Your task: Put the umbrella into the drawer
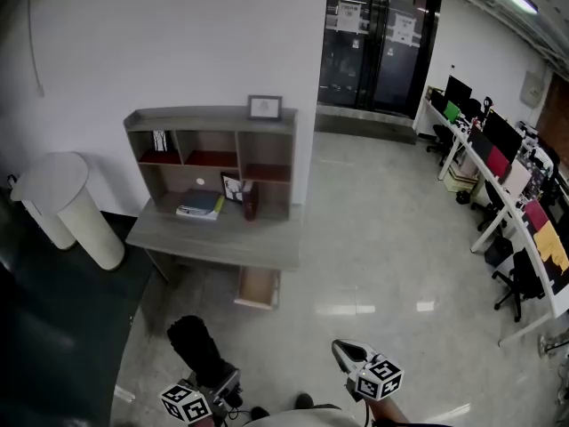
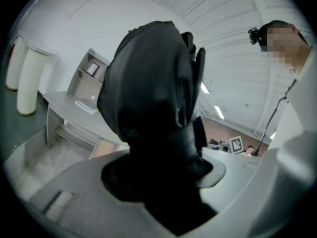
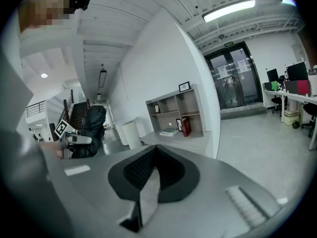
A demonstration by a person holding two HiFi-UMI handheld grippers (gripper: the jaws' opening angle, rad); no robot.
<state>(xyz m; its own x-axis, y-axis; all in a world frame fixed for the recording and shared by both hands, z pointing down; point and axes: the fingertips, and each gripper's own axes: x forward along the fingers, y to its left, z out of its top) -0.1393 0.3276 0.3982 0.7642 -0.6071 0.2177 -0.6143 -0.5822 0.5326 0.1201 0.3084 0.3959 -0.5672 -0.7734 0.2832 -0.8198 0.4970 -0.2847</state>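
Observation:
A folded black umbrella (image 1: 197, 345) stands up from my left gripper (image 1: 216, 381) at the bottom left of the head view. That gripper is shut on its lower end. In the left gripper view the umbrella (image 2: 148, 93) fills the middle, clamped where my left gripper (image 2: 163, 175) closes round it. The wooden drawer (image 1: 258, 287) hangs pulled out under the grey desk (image 1: 213, 238), a few steps ahead; the left gripper view shows the drawer (image 2: 101, 147) too. My right gripper (image 1: 342, 354) is shut and empty, and the right gripper view shows my right gripper (image 3: 151, 157) pointing across the floor, with the umbrella (image 3: 91, 130) at its left.
A shelf unit (image 1: 213, 149) with books and a picture frame stands on the desk. A white cylindrical bin (image 1: 67, 203) is to the desk's left. Glass doors (image 1: 378, 43) lie beyond, and office desks with chairs (image 1: 507, 194) run along the right.

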